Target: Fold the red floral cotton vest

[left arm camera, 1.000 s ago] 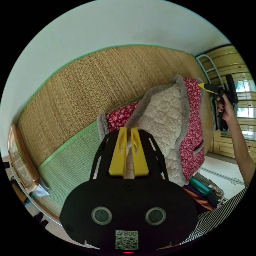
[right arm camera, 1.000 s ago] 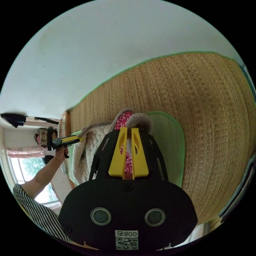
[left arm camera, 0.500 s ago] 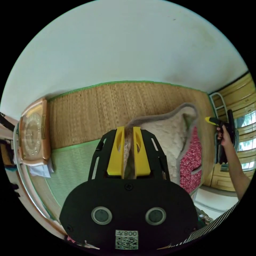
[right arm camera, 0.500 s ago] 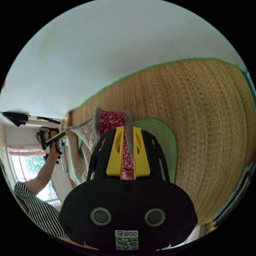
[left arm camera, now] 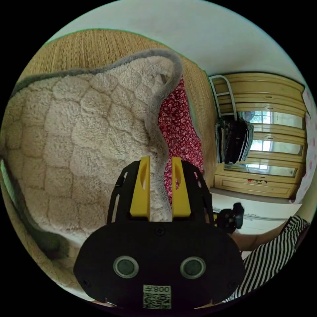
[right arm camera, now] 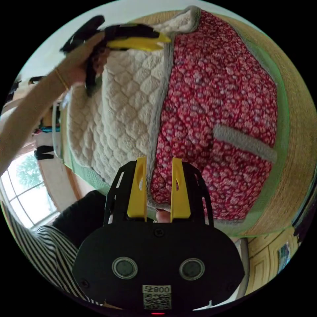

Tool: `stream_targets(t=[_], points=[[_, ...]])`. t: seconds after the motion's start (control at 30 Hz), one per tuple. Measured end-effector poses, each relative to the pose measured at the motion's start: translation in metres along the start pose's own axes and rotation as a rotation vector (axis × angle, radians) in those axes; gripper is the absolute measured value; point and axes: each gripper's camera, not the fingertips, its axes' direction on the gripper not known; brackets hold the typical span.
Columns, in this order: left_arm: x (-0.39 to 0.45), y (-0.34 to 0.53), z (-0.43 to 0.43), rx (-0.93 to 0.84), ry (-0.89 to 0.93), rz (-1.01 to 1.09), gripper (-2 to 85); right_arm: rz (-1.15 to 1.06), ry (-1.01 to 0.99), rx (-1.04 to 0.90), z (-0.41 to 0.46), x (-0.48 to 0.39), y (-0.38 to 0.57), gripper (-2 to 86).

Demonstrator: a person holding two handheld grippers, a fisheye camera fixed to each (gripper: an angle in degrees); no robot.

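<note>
Lying spread on a woven straw mat (right arm camera: 297,138), the red floral vest (right arm camera: 218,109) shows its cream quilted fleece lining (right arm camera: 128,109) on one half and red outer with a grey-trimmed pocket (right arm camera: 244,143) on the other. Right gripper (right arm camera: 158,190): yellow jaws a moderate gap apart, grey hem edge running between them, but they do not look pressed on it, so open. Left gripper (right arm camera: 165,38), seen in the right gripper view, sits at the vest's far top edge in the person's hand (right arm camera: 82,64); its jaws look close together there, grip unclear. In the left gripper view the left gripper (left arm camera: 160,190) has jaws parted with the grey trim (left arm camera: 158,145) passing between them, fleece (left arm camera: 82,138) alongside. Whether they pinch it cannot be told. Yellow wardrobe (left arm camera: 274,132) and striped sleeve (left arm camera: 274,254) off to the side.
</note>
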Motion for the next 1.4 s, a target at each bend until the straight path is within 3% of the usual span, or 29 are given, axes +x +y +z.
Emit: stream_targets(t=[0.37,0.7,0.87,1.0,1.2,1.4], points=[[0.031,-0.043,-0.006,-0.056,0.036,0.067,3.5,-0.011,0.176,0.010,0.006,-0.019,-0.004,4.3],[0.047,-0.033,-0.068,-0.031,0.040,0.125,3.2,-0.048,-0.109,0.113,-0.077,0.006,0.044,1.9],[0.008,-0.039,-0.042,-0.133,-0.032,0.049,3.8,0.011,-0.187,0.049,-0.030,0.016,0.032,2.7],[-0.005,-0.040,-0.040,-0.116,-0.062,-0.008,4.4,0.058,-0.229,-0.003,-0.005,0.033,0.020,2.9],[0.029,-0.026,-0.078,0.018,-0.087,0.063,3.2,0.075,-0.292,0.103,-0.047,0.047,0.045,1.4],[0.092,-0.067,-0.072,0.028,-0.151,0.273,1.0,0.112,-0.051,0.356,-0.125,0.091,0.012,0.2]])
